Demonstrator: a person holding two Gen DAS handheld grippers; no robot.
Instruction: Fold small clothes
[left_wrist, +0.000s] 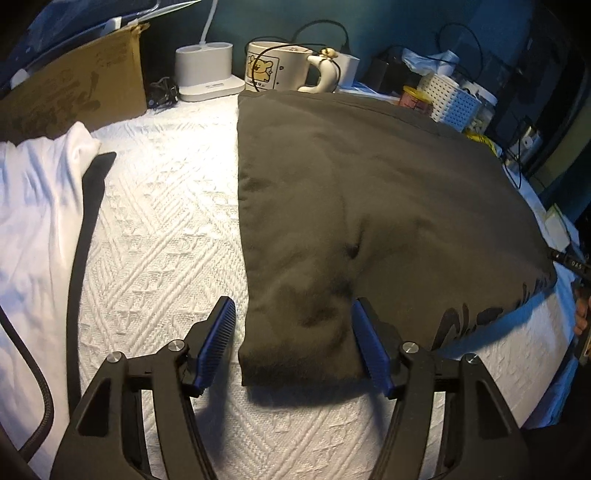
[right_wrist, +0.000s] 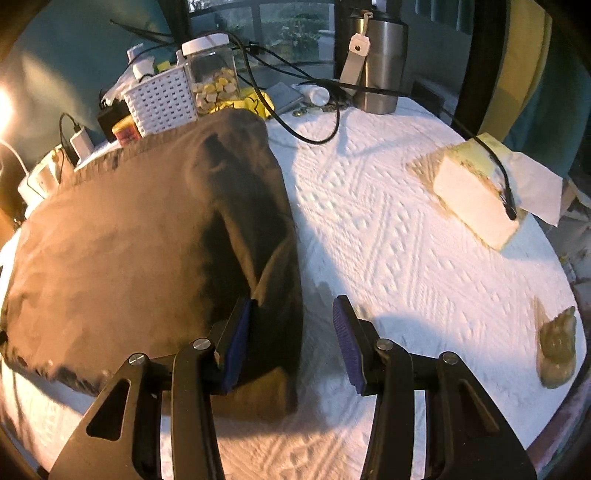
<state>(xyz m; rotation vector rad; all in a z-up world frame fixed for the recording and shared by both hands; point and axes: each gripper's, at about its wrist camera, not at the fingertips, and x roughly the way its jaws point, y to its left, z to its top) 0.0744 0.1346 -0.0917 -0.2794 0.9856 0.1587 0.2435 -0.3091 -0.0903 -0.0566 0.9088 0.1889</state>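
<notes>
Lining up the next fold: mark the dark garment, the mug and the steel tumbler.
dark garment (left_wrist: 369, 206), left wrist view, middle of its top face
mug (left_wrist: 271, 68), left wrist view, its printed side
steel tumbler (right_wrist: 382, 62), right wrist view, its body

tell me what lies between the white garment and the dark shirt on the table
In the left wrist view, only bare white textured table cover lies between the white garment and the dark shirt.

Your left gripper (left_wrist: 293, 341) angled downward, blue pads parted, nothing pinched, your right gripper (right_wrist: 293, 343) likewise tilted down, jaws apart
</notes>
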